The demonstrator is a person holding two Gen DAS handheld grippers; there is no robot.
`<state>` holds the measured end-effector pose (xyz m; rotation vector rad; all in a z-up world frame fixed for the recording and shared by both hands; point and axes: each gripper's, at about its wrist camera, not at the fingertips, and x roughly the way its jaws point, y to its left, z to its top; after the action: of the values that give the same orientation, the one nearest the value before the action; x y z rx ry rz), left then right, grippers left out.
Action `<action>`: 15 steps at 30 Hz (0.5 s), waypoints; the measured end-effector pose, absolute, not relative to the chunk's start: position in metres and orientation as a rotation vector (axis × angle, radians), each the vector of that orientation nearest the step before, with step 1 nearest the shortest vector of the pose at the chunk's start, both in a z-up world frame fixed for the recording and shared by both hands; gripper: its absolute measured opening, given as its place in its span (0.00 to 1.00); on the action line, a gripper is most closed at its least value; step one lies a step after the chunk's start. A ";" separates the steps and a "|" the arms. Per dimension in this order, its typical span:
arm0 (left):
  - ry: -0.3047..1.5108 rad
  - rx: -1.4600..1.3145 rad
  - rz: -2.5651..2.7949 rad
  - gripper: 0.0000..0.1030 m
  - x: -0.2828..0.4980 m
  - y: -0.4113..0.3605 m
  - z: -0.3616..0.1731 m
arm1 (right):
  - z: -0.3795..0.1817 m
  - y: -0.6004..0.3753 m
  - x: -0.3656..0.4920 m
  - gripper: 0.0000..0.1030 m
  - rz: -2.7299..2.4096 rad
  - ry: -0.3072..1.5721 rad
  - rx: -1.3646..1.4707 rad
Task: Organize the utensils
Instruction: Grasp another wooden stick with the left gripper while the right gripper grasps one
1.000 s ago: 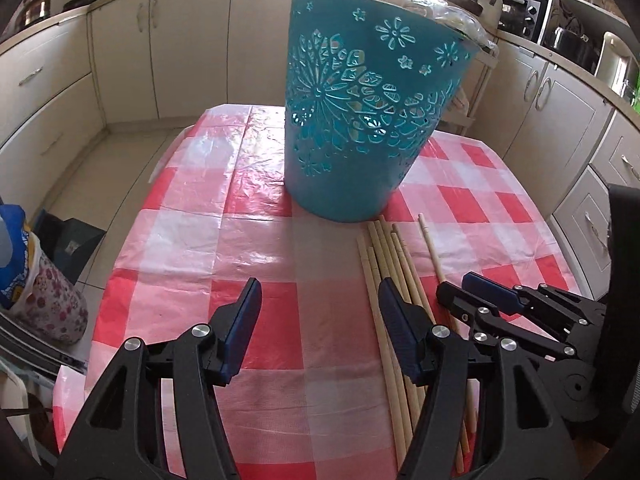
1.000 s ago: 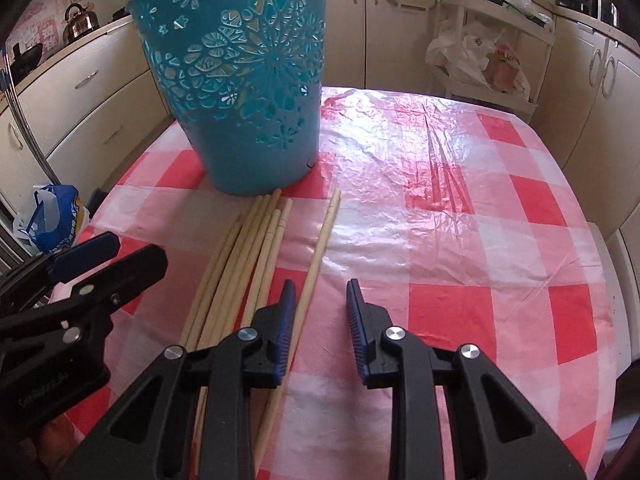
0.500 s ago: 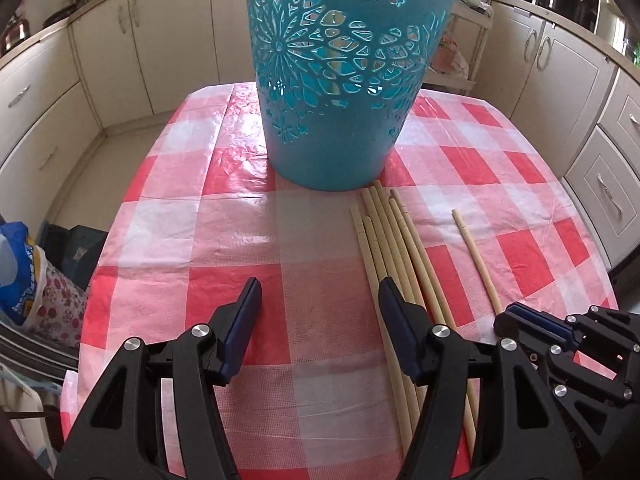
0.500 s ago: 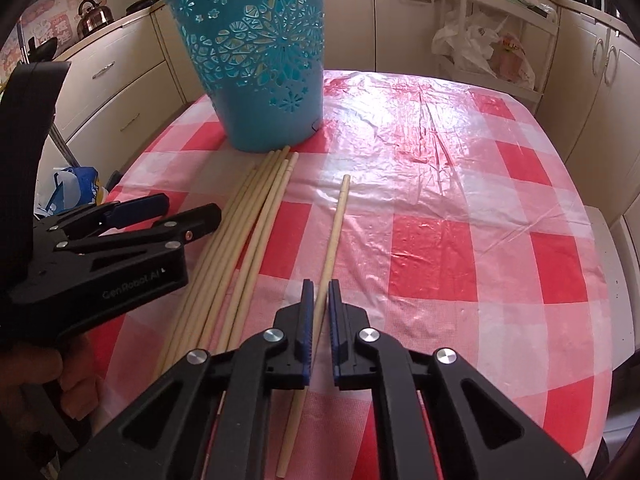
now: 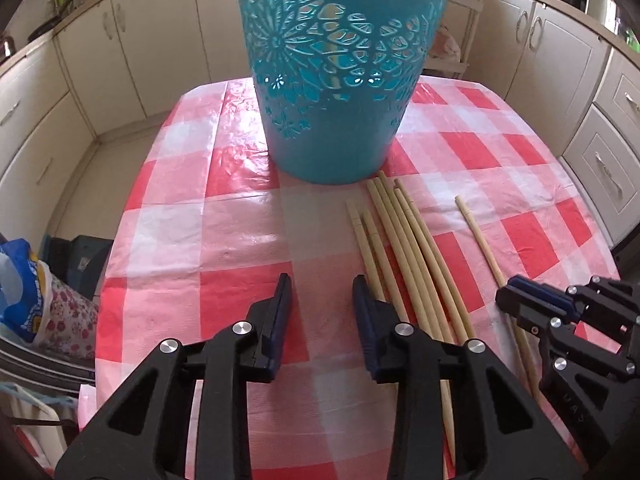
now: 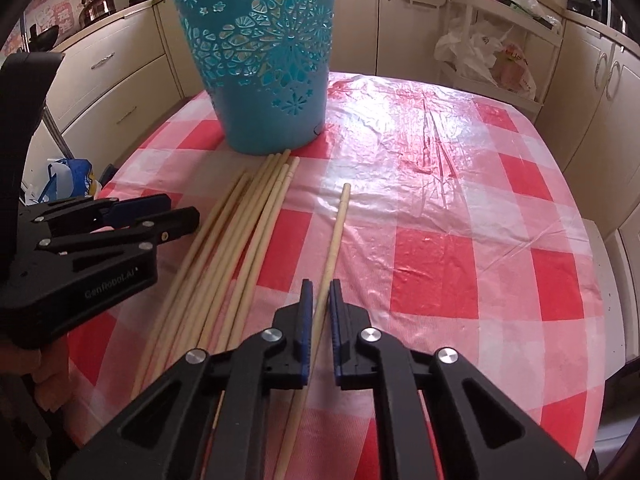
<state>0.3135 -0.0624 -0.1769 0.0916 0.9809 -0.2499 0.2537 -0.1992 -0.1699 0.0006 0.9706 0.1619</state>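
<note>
Your right gripper pinches the lone chopstick right of the bundle; your left gripper, closing on nothing, hovers left of it.

Pale wooden sticks lie bundled beside teal basket.

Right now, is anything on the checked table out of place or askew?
One long wooden stick lies alone, apart from the bundle of wooden sticks beside the teal cut-out plastic basket. The right tool is shut on it. The clear plastic cover is wrinkled; nothing is spilled or broken.
</note>
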 end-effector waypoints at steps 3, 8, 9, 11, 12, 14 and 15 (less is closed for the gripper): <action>0.998 0.058 -0.266 0.30 0.315 -0.057 -0.176 | -0.169 -0.201 0.254 0.09 0.169 0.977 0.017; 0.982 -0.014 -0.303 0.30 0.313 -0.060 -0.168 | -0.165 -0.207 0.264 0.19 0.152 0.956 0.043; 0.982 -0.008 -0.307 0.30 0.314 -0.064 -0.168 | -0.165 -0.206 0.266 0.20 0.150 0.953 0.039; 0.990 0.031 -0.290 0.30 0.316 -0.072 -0.173 | -0.167 -0.205 0.270 0.20 0.148 0.954 0.031; 0.995 0.051 -0.278 0.30 0.317 -0.075 -0.176 | -0.168 -0.204 0.271 0.20 0.146 0.957 0.024; 0.979 0.092 -0.264 0.30 0.315 -0.079 -0.178 | -0.172 -0.203 0.271 0.20 0.143 0.960 0.011; 0.975 0.108 -0.263 0.27 0.314 -0.080 -0.179 | -0.172 -0.202 0.269 0.19 0.140 0.957 0.001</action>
<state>0.3137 -0.0802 -0.1786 0.1079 0.9749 -0.2629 0.2689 -0.2023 -0.1718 0.0006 0.9567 0.1396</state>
